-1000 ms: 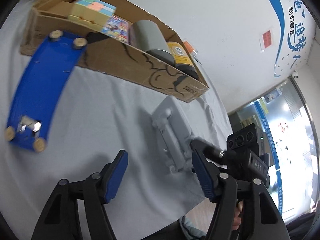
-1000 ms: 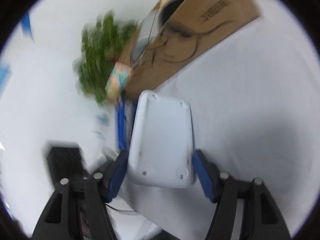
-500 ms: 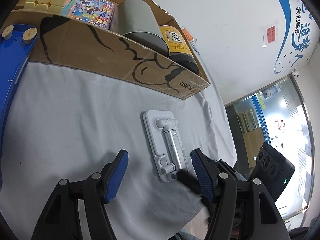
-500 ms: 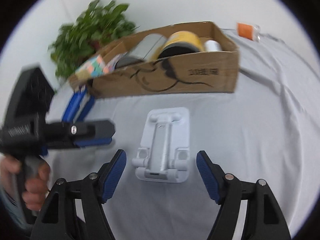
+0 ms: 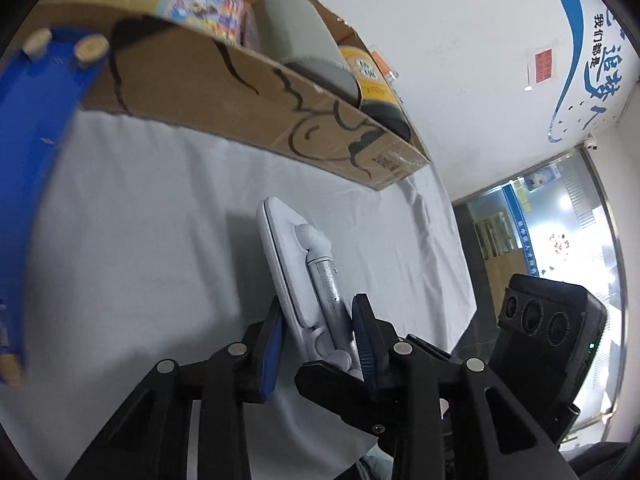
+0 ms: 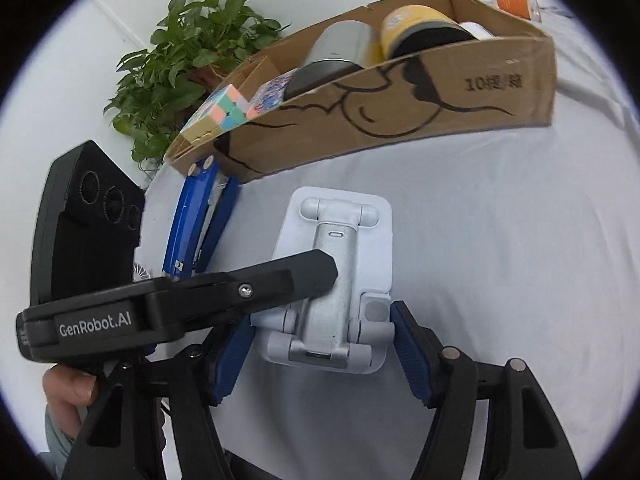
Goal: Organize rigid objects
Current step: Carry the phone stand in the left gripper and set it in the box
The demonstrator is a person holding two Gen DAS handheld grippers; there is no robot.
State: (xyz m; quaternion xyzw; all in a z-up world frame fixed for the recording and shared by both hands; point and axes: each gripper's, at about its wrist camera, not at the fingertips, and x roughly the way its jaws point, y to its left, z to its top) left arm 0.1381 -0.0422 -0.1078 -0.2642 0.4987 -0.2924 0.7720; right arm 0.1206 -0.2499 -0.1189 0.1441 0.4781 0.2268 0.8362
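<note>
A white folding phone stand (image 5: 304, 280) (image 6: 344, 248) hangs tilted just over the grey cloth. My left gripper (image 5: 320, 340) is closing on its near end: one blue pad lies against the base plate, the other against the metal arm. In the right wrist view its upper finger (image 6: 280, 280) lies across the stand from the left. My right gripper (image 6: 322, 342) straddles the stand's width. Its jaws are closing, and the pads stand just off the two edges. The cardboard box (image 5: 240, 92) (image 6: 400, 120) behind holds a pastel cube, a grey cylinder and a yellow-lidded jar.
A blue object with wooden pegs (image 5: 36, 160) (image 6: 200, 220) lies left of the box. A potted plant (image 6: 192, 60) stands behind the box. An orange packet (image 6: 514, 0) lies at the far right. The cloth-covered table (image 5: 460, 280) ends close on the right.
The left jaws have narrowed from wide apart onto the stand, which lay flat and now tilts up on edge. The right gripper, which had let go, has come back close around the stand.
</note>
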